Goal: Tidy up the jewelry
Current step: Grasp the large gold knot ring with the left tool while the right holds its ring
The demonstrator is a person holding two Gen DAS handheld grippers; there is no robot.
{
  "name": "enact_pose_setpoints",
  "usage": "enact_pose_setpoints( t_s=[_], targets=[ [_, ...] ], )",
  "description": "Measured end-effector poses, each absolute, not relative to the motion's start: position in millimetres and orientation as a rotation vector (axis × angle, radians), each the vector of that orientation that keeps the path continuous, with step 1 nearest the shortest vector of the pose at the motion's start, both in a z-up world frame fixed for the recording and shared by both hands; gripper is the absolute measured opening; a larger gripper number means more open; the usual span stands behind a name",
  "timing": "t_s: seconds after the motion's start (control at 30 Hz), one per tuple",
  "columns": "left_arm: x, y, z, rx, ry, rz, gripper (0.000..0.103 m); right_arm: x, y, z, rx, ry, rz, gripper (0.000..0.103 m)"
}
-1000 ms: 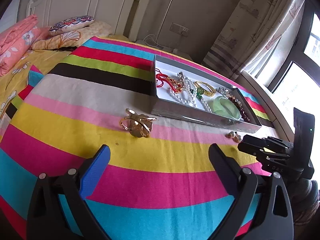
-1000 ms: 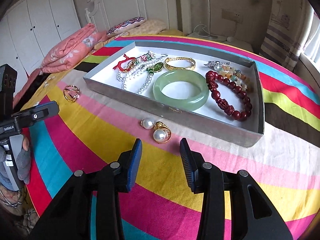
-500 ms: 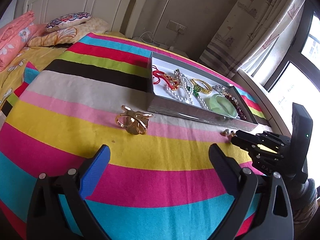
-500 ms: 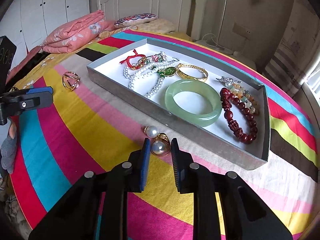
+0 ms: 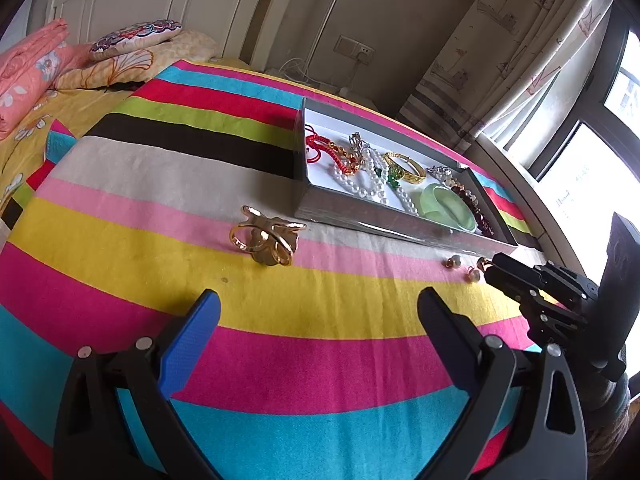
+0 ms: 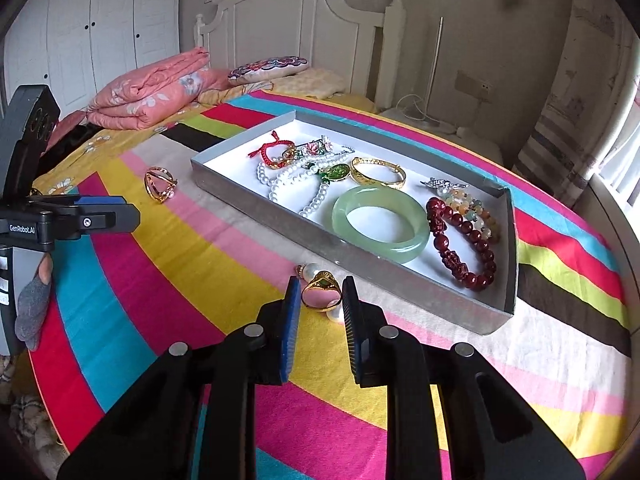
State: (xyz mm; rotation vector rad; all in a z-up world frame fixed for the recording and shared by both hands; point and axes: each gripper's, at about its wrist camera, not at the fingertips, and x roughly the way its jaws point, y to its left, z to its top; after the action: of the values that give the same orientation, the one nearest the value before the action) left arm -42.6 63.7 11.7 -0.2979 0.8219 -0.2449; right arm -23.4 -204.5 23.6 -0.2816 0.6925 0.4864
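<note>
My right gripper is shut on a gold ring with a pearl, held just above the striped bedspread beside the grey tray. A loose pearl earring lies just beyond the fingertips. The tray holds a green jade bangle, a dark red bead bracelet, a pearl necklace and a gold bangle. My left gripper stands open and holds nothing, with a gold openwork ring on the bedspread ahead of it. In the left wrist view the right gripper sits by the tray's near corner.
A folded pink quilt and a patterned pillow lie by the white headboard. Striped curtains and a window ledge border the bed's right side. White wardrobe doors stand at far left.
My right gripper's jaws have closed on the gold pearl ring, rolled slightly and lifted it a little off the bedspread. The left gripper has stayed where it was, still open.
</note>
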Motion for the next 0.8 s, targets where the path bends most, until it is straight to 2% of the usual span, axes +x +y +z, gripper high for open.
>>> enact_pose_setpoints(
  t_s=[0.37,0.7,0.77,0.8],
  targets=[
    [-31.8,68.9,11.5,-0.284,0.868,-0.204,0.097,-52.6,-234.4,32.8,-0.127,0.657,0.511,0.020],
    [8.8,68.8,13.1,-0.156,0.897,-0.070,0.074,-56.9,-253.7,31.7,-0.014,0.667,0.557,0.020],
    [10.0,64.1,12.3,-0.117,0.880,-0.047,0.063,-57.0,-254.6,31.9,-0.007,0.665,0.561,0.020],
    [9.1,62.5,11.9,-0.102,0.874,-0.042,0.051,-57.1,-255.3,32.0,-0.003,0.665,0.563,0.020]
  ],
)
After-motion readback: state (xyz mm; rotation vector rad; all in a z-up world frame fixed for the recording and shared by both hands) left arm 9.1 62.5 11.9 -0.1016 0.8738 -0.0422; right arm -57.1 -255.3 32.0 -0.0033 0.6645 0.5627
